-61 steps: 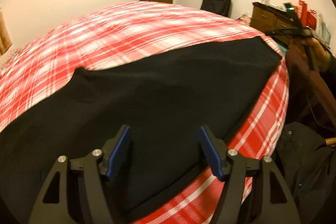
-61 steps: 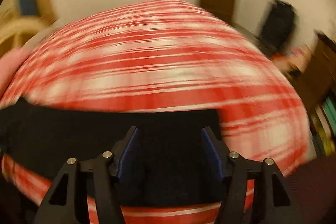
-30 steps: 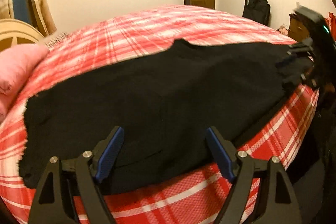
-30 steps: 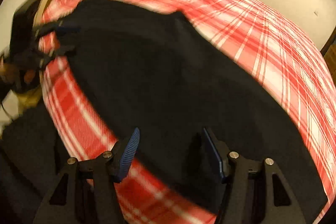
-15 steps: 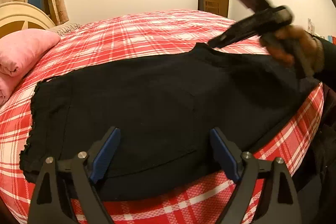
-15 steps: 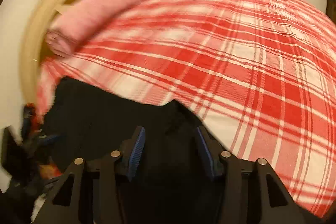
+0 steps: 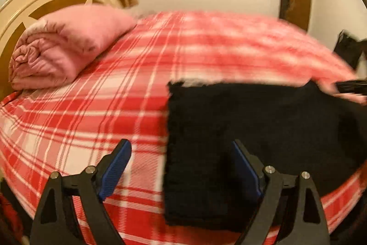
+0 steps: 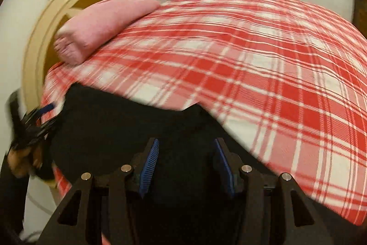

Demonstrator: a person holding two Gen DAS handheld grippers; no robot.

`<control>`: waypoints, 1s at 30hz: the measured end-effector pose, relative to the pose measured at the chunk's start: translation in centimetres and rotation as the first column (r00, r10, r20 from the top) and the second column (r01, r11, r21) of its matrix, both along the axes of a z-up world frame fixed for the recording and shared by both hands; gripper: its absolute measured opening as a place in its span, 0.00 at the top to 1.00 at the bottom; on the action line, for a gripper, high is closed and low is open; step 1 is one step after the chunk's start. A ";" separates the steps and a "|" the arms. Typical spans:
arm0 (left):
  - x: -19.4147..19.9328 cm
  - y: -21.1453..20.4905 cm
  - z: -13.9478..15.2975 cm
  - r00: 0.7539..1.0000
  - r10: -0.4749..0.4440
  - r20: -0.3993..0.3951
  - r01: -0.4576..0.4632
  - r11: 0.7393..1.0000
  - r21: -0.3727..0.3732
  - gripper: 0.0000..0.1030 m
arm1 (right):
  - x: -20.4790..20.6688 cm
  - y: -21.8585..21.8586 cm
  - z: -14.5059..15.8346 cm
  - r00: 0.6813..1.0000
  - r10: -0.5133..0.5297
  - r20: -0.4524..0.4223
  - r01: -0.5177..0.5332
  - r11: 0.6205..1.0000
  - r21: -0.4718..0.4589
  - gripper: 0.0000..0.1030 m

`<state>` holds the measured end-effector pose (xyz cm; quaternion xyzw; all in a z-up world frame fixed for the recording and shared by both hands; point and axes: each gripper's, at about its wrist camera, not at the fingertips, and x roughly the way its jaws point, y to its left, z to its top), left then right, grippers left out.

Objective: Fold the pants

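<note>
Bed (image 7: 96,111), red plaid, lies ahead of both tongs. Black pants (image 7: 263,130) lie flat on its near side: under your left tongs (image 7: 181,169) their frayed hem edge runs between the two fingers; under your right tongs (image 8: 187,167) the crotch point sits just ahead. A second ago your left tongs faced the middle of the pants; now they face the hem end, and your right tongs have come over the far edge, so you appear set for the lengthwise fold. Both tongs stand wide open, holding nothing. Open plaid lies left of the hem; a pink rolled quilt (image 7: 66,45) lies well apart, by the headboard (image 8: 75,6).
</note>
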<state>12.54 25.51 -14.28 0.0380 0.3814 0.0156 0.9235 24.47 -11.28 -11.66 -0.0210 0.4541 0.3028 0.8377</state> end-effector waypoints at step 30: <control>1.7 1.7 -1.4 0.997 0.042 -0.068 -0.052 0.987 -0.152 0.05 | -11.4 0.3 -4.1 0.985 0.155 0.070 -0.138 0.970 -0.199 0.47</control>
